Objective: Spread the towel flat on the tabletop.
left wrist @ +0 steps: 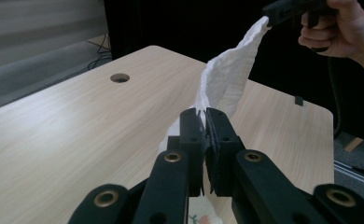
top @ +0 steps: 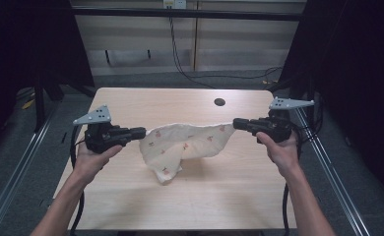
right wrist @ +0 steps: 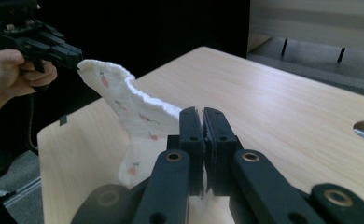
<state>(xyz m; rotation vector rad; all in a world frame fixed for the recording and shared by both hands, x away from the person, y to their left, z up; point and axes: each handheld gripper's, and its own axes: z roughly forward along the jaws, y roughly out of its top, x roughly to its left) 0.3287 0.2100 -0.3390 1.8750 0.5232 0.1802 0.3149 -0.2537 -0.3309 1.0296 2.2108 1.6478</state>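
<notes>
Two corners pinched: left gripper (top: 140, 132) and right gripper (top: 239, 123) are each clamped on the cloth (top: 185, 145), which hangs between them, its low fold touching the table (top: 131, 196). Keep both hands level and pull evenly so it spreads flat.

A pale wooden table (top: 131, 196) with a round hole (top: 219, 102) — grey floor (top: 141, 78), beige wall panels (top: 239, 44) behind.
</notes>
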